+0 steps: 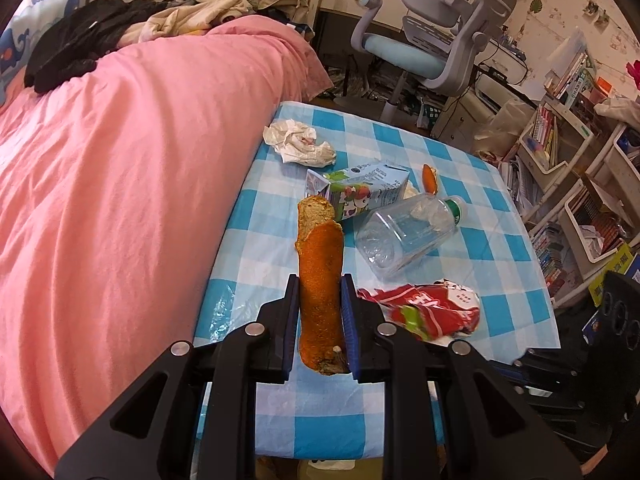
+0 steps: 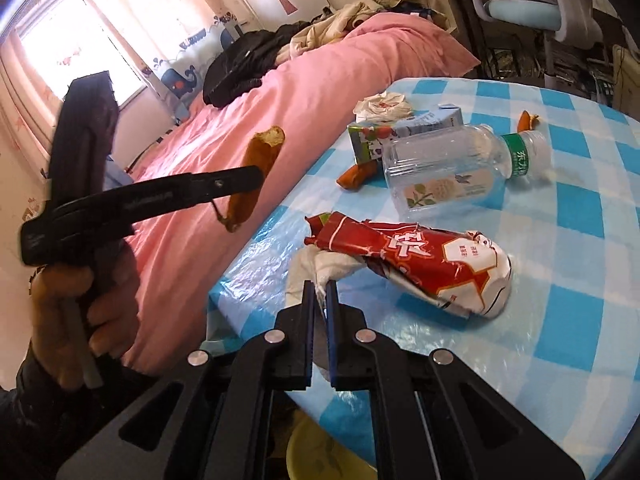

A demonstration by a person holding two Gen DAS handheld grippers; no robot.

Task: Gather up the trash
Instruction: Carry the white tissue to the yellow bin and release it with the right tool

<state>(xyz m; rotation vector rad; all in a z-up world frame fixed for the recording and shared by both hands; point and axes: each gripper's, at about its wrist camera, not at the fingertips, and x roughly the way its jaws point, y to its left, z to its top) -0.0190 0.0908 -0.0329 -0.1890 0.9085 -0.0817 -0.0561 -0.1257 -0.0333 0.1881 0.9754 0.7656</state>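
Note:
My left gripper (image 1: pixel 320 284) is shut on a long strip of orange peel (image 1: pixel 320 276) and holds it up over the near edge of the blue-checked table (image 1: pixel 460 160). The right wrist view shows the same peel (image 2: pixel 256 172) in the air over the pink bed. My right gripper (image 2: pixel 319 286) is shut on a white tissue (image 2: pixel 316 268) that lies under a crumpled red-and-white wrapper (image 2: pixel 424 260) at the table's near edge. A clear plastic bottle (image 2: pixel 452 164), a juice carton (image 2: pixel 384 136), a crumpled tissue (image 2: pixel 382 106) and small peel pieces (image 2: pixel 356 176) lie farther back.
A pink-covered bed (image 1: pixel 120 180) with clothes runs along the table's left side. A desk chair (image 1: pixel 432 40) and bookshelves (image 1: pixel 560 152) stand beyond and to the right. A yellow bin (image 2: pixel 328 456) shows below the table's near edge.

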